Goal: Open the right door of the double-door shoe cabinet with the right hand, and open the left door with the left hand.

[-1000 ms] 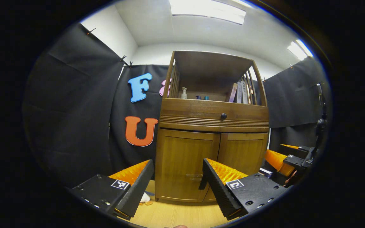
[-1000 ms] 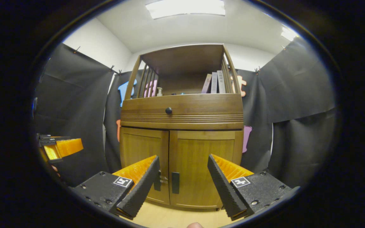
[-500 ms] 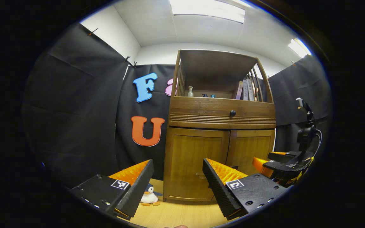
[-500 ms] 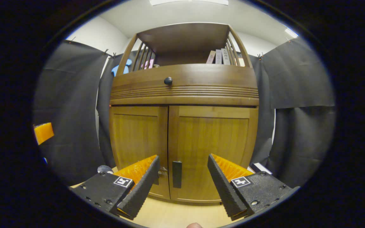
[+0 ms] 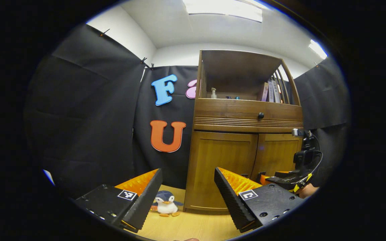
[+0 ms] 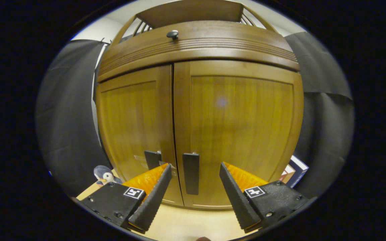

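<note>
Right gripper (image 6: 194, 187) now much closer to shoe cabinet (image 6: 199, 50) than 1 s ago, doors looming large; left gripper (image 5: 188, 192) swung leftward, penguin toy (image 5: 166, 203) now showing at cabinet's base. Two doors, both closed: right door (image 6: 240, 127), left door (image 6: 134, 124). Two dark handles, long axes vertical; right handle (image 6: 191, 173) between right gripper's fingers, not touched. Both grippers wide open, holding nothing. One drawer knob (image 6: 172, 33) above doors.

Brown cabinet (image 6: 233, 110), black handles (image 6: 191, 173)
</note>
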A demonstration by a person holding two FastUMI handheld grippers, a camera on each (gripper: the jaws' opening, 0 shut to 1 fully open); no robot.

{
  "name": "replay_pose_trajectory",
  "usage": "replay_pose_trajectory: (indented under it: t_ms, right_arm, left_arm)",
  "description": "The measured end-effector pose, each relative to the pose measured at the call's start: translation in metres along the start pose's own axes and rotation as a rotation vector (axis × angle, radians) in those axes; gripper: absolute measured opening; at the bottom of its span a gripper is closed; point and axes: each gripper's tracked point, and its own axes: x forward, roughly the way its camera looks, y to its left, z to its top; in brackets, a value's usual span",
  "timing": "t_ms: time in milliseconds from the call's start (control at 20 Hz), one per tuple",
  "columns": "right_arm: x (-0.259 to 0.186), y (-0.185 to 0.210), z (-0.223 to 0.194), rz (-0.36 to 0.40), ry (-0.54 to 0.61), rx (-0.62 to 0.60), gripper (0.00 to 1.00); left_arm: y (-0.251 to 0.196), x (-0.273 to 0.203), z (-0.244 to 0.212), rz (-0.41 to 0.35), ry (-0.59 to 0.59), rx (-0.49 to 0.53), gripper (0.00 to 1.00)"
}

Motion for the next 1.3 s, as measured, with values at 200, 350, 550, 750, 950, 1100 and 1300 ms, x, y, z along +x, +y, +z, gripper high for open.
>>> replay_pose_trajectory:
  t_ms: [200,350,550,750,950,1100,1300]
  right_arm:
    - [0.028,0.0,-0.009,-0.018,0.013,0.001,0.83]
    - [0.041,0.006,-0.015,-0.008,0.015,0.001,0.75]
    - [0.049,0.009,-0.011,-0.032,-0.012,-0.018,0.63]
    - [0.052,0.005,-0.014,-0.085,-0.01,-0.009,0.39]
    - [0.049,0.006,-0.015,-0.08,0.015,0.018,0.34]
    - [0.038,0.006,-0.017,-0.059,0.031,0.039,0.3]
    - [0.006,0.004,-0.025,-0.035,0.027,0.046,0.3]
  left_arm:
    - [0.006,-0.001,0.001,0.014,-0.002,0.012,0.95]
    - [0.01,-0.002,0.002,0.017,-0.002,0.007,0.95]
    - [0.014,-0.006,0.002,0.028,-0.006,-0.002,0.95]
    - [0.02,-0.011,0.001,0.035,0.0,-0.022,0.95]
    - [0.026,-0.017,-0.005,0.041,0.015,-0.027,0.95]
    - [0.027,-0.02,-0.005,0.042,0.017,-0.036,0.95]
    - [0.021,-0.019,-0.009,0.026,0.026,-0.026,0.95]
